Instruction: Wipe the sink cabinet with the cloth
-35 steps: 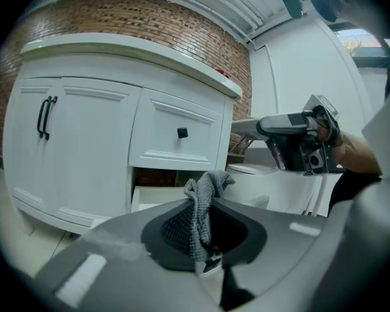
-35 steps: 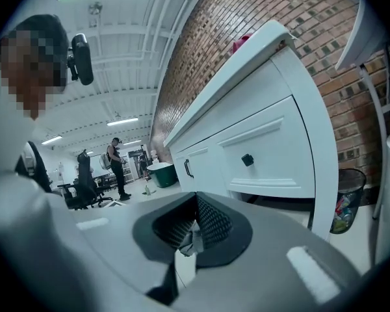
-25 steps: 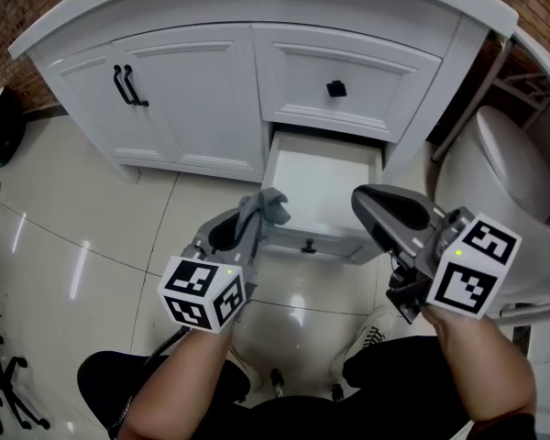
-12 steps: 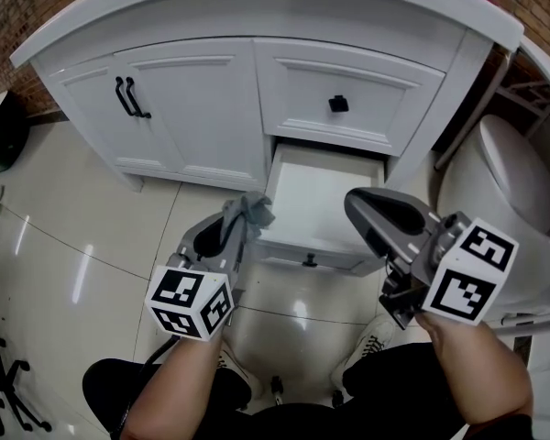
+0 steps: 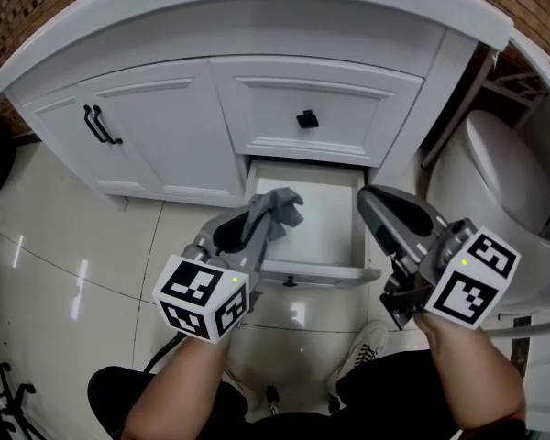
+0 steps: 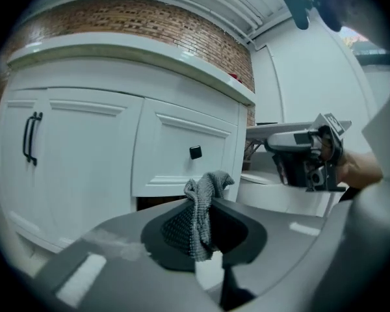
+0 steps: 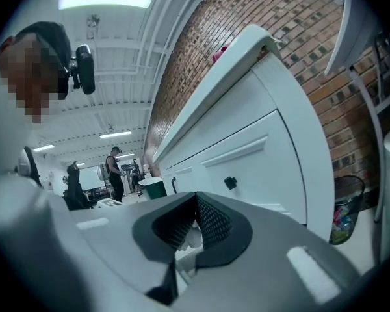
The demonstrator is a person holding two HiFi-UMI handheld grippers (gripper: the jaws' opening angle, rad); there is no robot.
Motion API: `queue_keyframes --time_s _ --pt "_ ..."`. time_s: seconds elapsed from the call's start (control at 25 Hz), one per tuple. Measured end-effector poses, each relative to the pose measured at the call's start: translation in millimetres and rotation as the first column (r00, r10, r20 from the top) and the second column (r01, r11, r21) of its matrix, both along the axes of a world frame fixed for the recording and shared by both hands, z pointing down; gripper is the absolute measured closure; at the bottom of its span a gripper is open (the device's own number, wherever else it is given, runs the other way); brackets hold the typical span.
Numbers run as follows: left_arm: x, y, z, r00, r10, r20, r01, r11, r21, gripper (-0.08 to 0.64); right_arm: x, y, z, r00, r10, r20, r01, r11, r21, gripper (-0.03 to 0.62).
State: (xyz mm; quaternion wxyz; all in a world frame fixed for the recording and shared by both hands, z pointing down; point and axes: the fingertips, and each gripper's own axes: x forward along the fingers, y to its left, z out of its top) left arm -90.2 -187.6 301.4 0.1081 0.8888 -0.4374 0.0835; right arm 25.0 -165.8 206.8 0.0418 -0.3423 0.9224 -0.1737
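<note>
Left gripper [image 5: 259, 220] pinches the grey cloth [image 5: 281, 209] at the sink cabinet's [image 5: 165, 136] open drawer [image 5: 313, 274], right gripper [image 5: 374, 203] alongside, jaws together, empty.

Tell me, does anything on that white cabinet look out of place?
Only the bottom drawer: it hangs pulled out, while the drawer above and the cupboard doors are shut. No spills or damage show.

The head view looks steeply down on the sink cabinet [image 5: 165, 126]. Both gripper views, close behind their fingers [image 6: 110, 239], share its knob [image 6: 195, 152] beyond.
</note>
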Motion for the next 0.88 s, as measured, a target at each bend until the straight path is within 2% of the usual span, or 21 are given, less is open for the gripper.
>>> queue_keyframes --time_s 0.08,0.16,0.24,0.36,0.48,0.6,0.76,0.88 --pt "19 -13 -3 0.998 0.057 0.014 -0.056 0.998 -0.02 0.52 16 -8 8 1.0 0.031 0.005 -0.031 0.999 -0.027 0.586" --pt "42 -28 -1 0.989 0.133 0.071 -0.13 0.99 -0.05 0.52 31 -14 15 0.998 0.054 0.018 -0.053 0.997 -0.057 0.586" --pt "67 -42 11 0.967 0.208 0.149 -0.196 0.976 -0.096 0.52 43 -19 21 0.997 0.072 0.012 -0.071 0.995 -0.069 0.586" --pt "98 -63 42 0.927 0.288 0.239 -0.249 0.951 -0.182 0.52 58 -26 37 0.996 0.09 -0.001 -0.089 0.991 -0.098 0.586" --pt "119 -81 70 0.895 0.345 0.281 -0.271 0.924 -0.27 0.52 69 -32 44 0.995 0.099 0.014 -0.096 0.987 -0.128 0.586" --pt "133 -90 86 0.869 0.39 0.305 -0.29 0.9 -0.325 0.52 79 -37 41 0.994 0.104 0.04 -0.098 0.986 -0.134 0.586" --pt "140 -97 114 0.831 0.421 0.363 -0.29 0.885 -0.364 0.52 84 -44 48 0.994 0.094 0.046 -0.087 0.985 -0.151 0.586" --pt "143 -103 131 0.82 0.427 0.381 -0.274 0.878 -0.393 0.52 89 -52 59 0.995 0.095 0.038 -0.087 0.981 -0.175 0.586"
